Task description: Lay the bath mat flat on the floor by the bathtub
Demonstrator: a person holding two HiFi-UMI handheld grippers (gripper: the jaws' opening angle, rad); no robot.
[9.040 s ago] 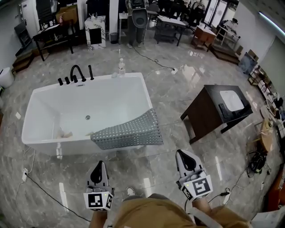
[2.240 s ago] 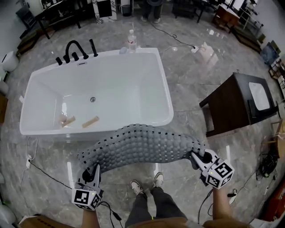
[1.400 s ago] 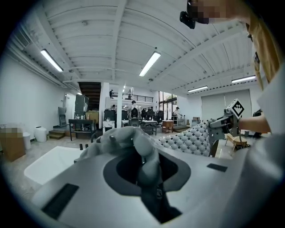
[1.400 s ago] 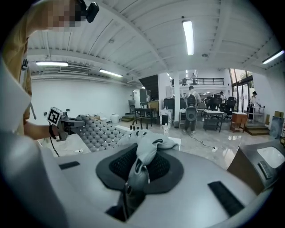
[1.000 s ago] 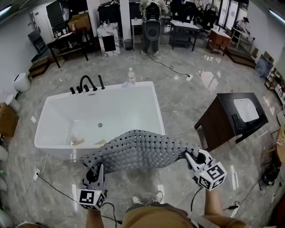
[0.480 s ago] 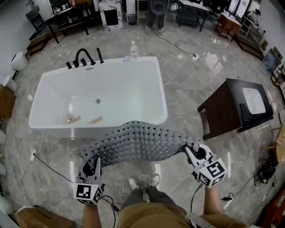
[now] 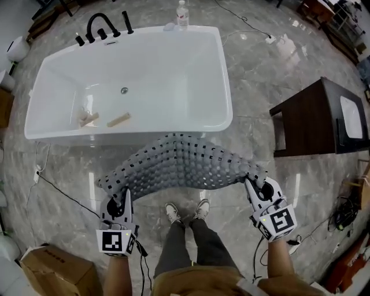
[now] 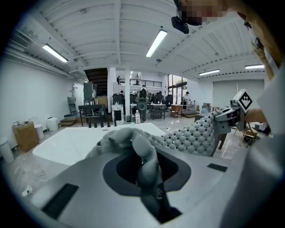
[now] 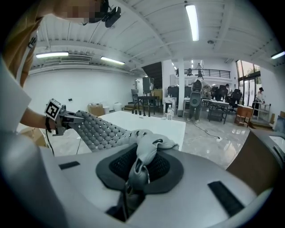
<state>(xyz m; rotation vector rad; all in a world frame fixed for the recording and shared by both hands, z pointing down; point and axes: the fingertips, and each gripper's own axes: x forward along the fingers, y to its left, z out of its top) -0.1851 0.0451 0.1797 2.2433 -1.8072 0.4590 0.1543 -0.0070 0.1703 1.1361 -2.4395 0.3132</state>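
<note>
A grey studded bath mat with rows of holes hangs stretched between my two grippers, above the marble floor in front of the white bathtub. My left gripper is shut on the mat's left corner. At the other end my right gripper is shut on the right corner. The mat's far edge reaches close to the tub's front wall. The person's shoes stand just behind the mat.
A dark wooden vanity with a white basin stands right of the tub. Black taps and a bottle sit at the tub's far rim. Two wooden pieces lie inside it. A cable and a cardboard box are at left.
Both grippers have sunk toward the floor with the mat still pinched between them. The head view has tipped down, so the tub and floor fill more of it.
</note>
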